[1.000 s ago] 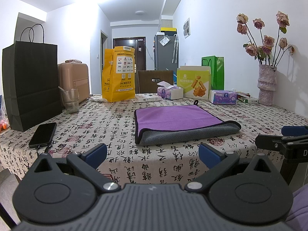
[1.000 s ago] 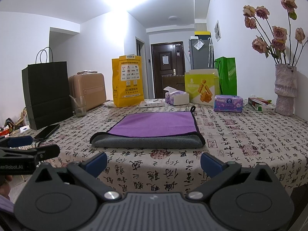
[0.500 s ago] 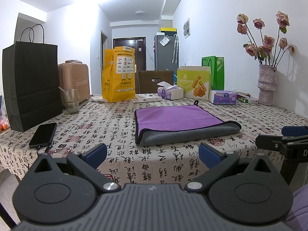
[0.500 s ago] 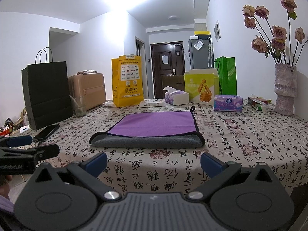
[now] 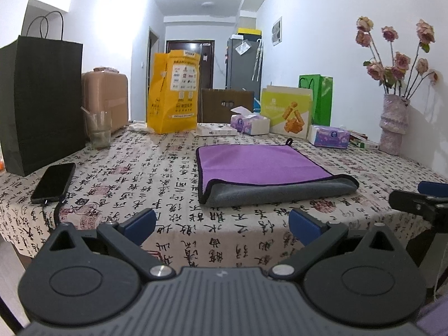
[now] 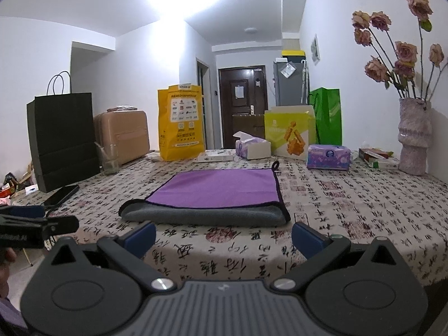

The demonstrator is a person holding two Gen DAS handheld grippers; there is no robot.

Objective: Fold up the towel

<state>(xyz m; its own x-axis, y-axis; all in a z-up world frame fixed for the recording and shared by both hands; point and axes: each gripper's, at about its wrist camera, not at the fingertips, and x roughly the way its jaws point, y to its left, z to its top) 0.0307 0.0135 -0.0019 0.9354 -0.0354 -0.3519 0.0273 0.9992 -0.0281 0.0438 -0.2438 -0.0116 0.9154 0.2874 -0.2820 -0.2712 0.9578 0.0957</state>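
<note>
Towel [image 5: 263, 165] lies flat on the table [image 5: 168, 173], roughly mid-table, folded once: purple face up, grey underside showing as a rolled fold along the near edge. Black trim runs round the purple panel; a small hanging loop sits at the far right corner. Same towel in the right view [image 6: 215, 193], fold edge nearest the camera.

Left gripper [image 5: 222, 222] sits off the near table edge, jaws spread wide, blue fingertips [image 5: 141, 221] clear of the cloth, nothing between them. Right gripper [image 6: 224, 233] same: jaws wide apart, empty, level with the table edge, short of the towel. Each gripper shows at the edge of the other's view; the right one is at far right of the left view.

Around the towel, all well apart from it:
- phone [image 5: 53, 182] at left near the edge, cable attached
- black paper bag [image 5: 39, 103] behind the phone
- drinking glass [image 5: 98, 128] beside the bag
- yellow bag [image 5: 173, 92] at the far side
- two tissue packs, one open box [image 5: 249, 121], one purple pack [image 5: 329, 137]
- snack box [image 5: 288, 112] with green bag [image 5: 319, 98] behind
- vase [image 5: 393, 124] of dried roses at far right

Suitcase [image 5: 105, 98] stands behind the glass; can't tell whether it's on the table or beyond it.
</note>
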